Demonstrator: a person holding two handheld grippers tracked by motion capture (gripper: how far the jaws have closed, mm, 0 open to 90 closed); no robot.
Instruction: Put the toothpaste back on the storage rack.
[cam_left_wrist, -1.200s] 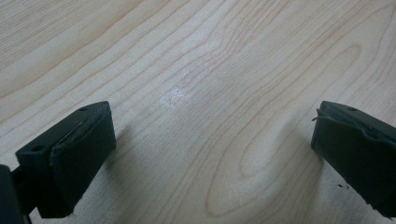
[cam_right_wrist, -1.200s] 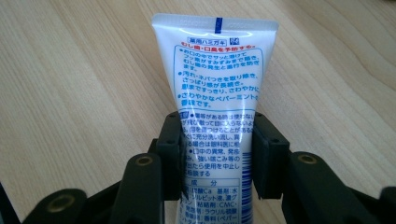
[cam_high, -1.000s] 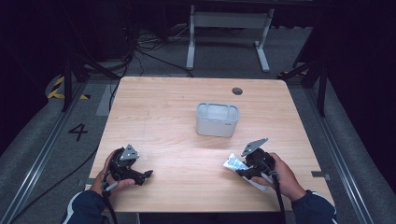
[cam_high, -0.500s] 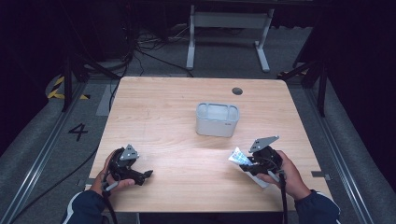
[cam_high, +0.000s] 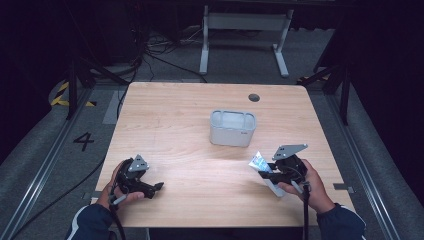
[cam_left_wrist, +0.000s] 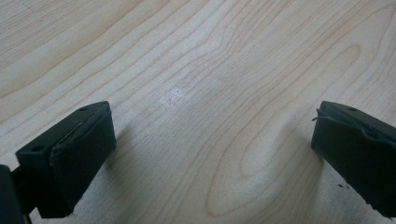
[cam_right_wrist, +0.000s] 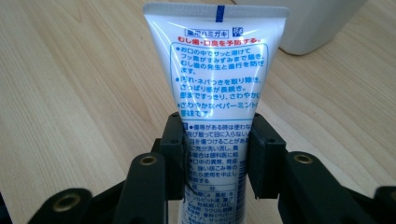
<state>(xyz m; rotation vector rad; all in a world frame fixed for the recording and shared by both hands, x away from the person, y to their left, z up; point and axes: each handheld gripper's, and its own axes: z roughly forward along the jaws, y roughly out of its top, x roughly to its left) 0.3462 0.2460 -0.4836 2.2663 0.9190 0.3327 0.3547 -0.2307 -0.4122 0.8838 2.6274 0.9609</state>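
Observation:
A white toothpaste tube (cam_right_wrist: 217, 70) with blue and red print stands between my right gripper's (cam_right_wrist: 217, 140) jaws, which are shut on its lower half; its flat crimped end points away from the camera. In the high view the tube (cam_high: 259, 162) sticks out to the left of the right gripper (cam_high: 267, 172) near the table's front right. My left gripper (cam_high: 157, 187) rests near the front left edge. Its black pads (cam_left_wrist: 70, 154) stand wide apart over bare wood, open, with nothing between them.
A pale grey rounded container (cam_high: 232, 128) stands open-topped at the middle of the wooden table (cam_high: 170, 125), just beyond the tube; its wall (cam_right_wrist: 317, 23) shows behind the tube. A dark round hole (cam_high: 254, 97) sits near the far edge. Dark floor and cables surround the table.
My right gripper has shifted a little to the right with the tube in it. The left gripper has stayed where it was.

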